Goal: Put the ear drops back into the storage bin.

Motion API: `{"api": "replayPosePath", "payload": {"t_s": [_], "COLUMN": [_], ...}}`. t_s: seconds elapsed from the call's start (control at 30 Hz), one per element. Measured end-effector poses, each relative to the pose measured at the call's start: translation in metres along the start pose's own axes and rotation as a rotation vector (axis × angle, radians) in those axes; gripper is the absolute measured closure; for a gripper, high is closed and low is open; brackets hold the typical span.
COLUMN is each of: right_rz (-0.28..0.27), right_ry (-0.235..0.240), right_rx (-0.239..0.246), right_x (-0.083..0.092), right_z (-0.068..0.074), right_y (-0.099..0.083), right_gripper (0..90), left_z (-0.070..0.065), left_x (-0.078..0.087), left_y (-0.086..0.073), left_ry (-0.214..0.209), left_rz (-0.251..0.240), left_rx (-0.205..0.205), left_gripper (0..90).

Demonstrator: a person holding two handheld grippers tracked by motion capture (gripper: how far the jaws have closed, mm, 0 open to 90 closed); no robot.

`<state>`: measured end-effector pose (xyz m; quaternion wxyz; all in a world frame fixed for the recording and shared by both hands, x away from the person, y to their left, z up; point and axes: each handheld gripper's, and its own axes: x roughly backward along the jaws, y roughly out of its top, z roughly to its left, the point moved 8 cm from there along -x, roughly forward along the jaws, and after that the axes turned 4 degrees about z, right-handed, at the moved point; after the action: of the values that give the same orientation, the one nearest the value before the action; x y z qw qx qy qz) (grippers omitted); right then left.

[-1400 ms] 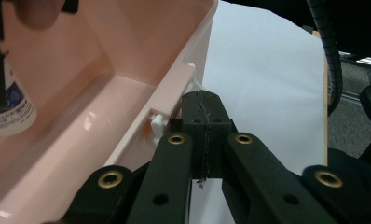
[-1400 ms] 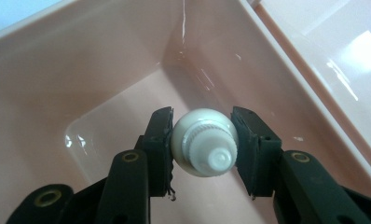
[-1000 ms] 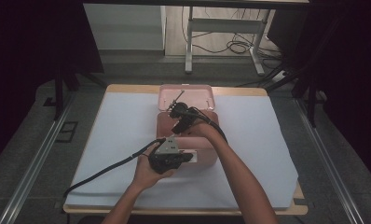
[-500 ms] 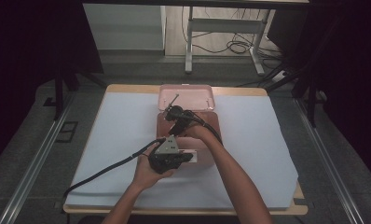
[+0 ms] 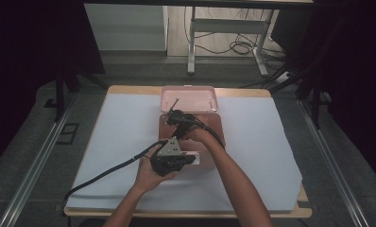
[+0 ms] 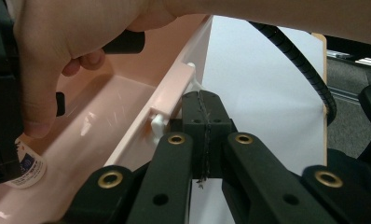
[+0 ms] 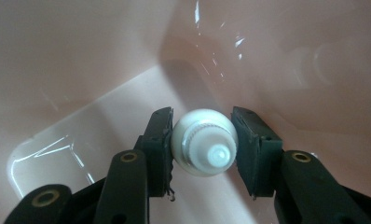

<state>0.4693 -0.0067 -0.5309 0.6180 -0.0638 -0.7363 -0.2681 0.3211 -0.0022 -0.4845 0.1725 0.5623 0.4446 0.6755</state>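
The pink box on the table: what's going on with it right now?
A person works at the pink box, whose lid stands open. The left gripper, jaws shut, clamps the box's front edge at the latch. The right gripper is down inside the box, gripping a small white bottle between its pads, cap end toward the camera.

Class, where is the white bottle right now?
In the right gripper view, the white bottle sits clamped in the right gripper, inside the pink box.

We see a glossy pink plastic box (image 7: 81, 70), a smooth white plastic tube (image 7: 203, 142), and matt black jaws.
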Motion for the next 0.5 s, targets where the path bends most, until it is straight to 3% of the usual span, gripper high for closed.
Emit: {"api": "replayPosePath", "payload": {"t_s": [0.27,0.5], "right_rz": [-0.007,-0.055], "right_ry": [-0.003,-0.013], "right_rx": [-0.01,-0.036], "right_x": [0.005,0.023], "right_z": [-0.001,-0.004], "right_y": [-0.001,-0.003], "right_gripper": [55.9,50.9], "left_z": [0.0,0.0], "left_x": [0.0,0.0], "left_y": [0.0,0.0], "left_ry": [0.0,-0.001], "left_rz": [0.0,-0.005], "left_rx": [0.001,0.007], "left_gripper": [90.0,90.0]}}
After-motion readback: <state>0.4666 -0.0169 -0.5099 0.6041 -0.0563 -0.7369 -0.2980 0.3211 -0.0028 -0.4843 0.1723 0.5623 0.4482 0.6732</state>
